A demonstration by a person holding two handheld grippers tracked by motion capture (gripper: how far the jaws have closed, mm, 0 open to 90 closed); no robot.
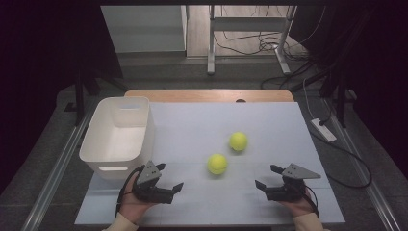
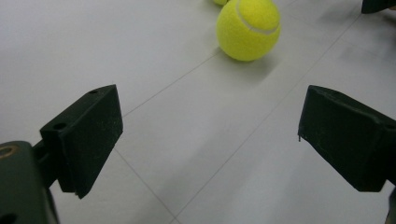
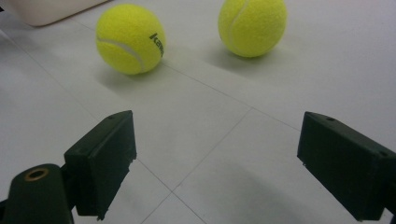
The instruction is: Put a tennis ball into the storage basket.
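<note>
You had both jaws spread wide with nothing in them: left gripper [image 1: 172, 176] and right gripper [image 1: 269, 176] sat low near the table's [image 1: 269, 120] front edge. The nearer tennis ball [image 1: 217, 164] lay between them, the far tennis ball [image 1: 238, 141] just beyond, white bin [image 1: 118, 134] off left.

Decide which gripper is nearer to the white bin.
Left. The left gripper sits right beside the white bin's near corner, jaws open; the right gripper is far across the mat, beyond both tennis balls.
</note>
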